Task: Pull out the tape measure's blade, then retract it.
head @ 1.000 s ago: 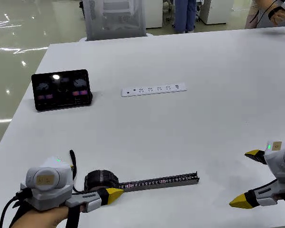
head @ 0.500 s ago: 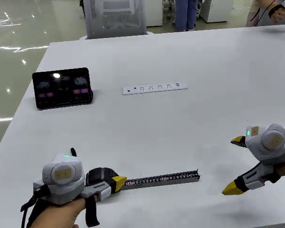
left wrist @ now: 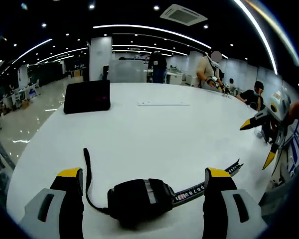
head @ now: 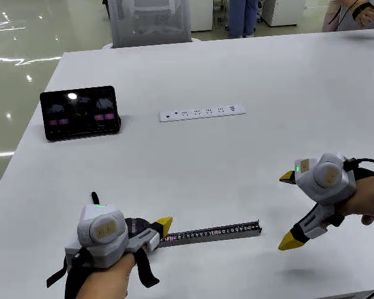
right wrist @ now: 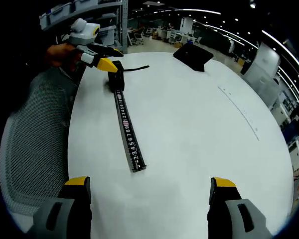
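Head view: left tongs (head: 151, 232) apart, straddling tape measure case (head: 136, 225) on bench (head: 249, 156). Blade (head: 212, 233) pulled out, flat on bench, running from case toward right tongs (head: 288, 209). Those wide apart too, gripping nothing, just past blade tip.

Left gripper view: case sits between jaws, gap each side. Black strap (left wrist: 85, 174) trails toward left jaw.

Right gripper view: blade end just ahead of tongs, nearer left jaw, not touching. Case at far end, by left tongs.

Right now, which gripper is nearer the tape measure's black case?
Left. The left gripper straddles the case; the right gripper hovers past the far end of the blade.
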A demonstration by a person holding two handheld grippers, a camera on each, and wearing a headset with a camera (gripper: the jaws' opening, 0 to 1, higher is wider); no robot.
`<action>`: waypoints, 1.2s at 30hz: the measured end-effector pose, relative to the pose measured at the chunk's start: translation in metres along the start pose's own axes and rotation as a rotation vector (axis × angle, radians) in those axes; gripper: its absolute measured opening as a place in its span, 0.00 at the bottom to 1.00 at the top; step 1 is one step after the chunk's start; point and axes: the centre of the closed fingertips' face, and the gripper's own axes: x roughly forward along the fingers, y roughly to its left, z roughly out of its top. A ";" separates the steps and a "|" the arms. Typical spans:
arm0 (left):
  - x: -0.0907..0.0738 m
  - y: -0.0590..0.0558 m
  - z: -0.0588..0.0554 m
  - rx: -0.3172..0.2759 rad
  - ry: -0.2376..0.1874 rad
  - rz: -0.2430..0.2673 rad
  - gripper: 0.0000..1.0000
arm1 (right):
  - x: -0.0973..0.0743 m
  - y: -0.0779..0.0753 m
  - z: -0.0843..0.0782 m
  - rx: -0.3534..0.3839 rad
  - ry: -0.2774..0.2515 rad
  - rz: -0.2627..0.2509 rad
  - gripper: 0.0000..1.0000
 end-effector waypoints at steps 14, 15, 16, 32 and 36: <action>0.004 -0.004 -0.012 -0.011 -0.087 0.040 0.99 | 0.024 0.008 0.003 -0.101 0.047 0.075 0.98; 0.005 -0.004 -0.013 -0.010 -0.090 0.043 0.99 | 0.025 0.010 0.002 -0.115 0.051 0.081 0.95; 0.005 -0.004 -0.014 -0.010 -0.093 0.046 0.99 | 0.025 0.011 0.002 -0.117 0.056 0.082 0.92; 0.013 0.000 -0.018 0.005 -0.082 0.047 0.97 | 0.047 0.016 0.004 -0.155 0.086 0.134 0.56; 0.013 -0.001 -0.016 0.010 -0.080 0.046 0.97 | 0.051 0.019 0.002 -0.181 0.104 0.153 0.48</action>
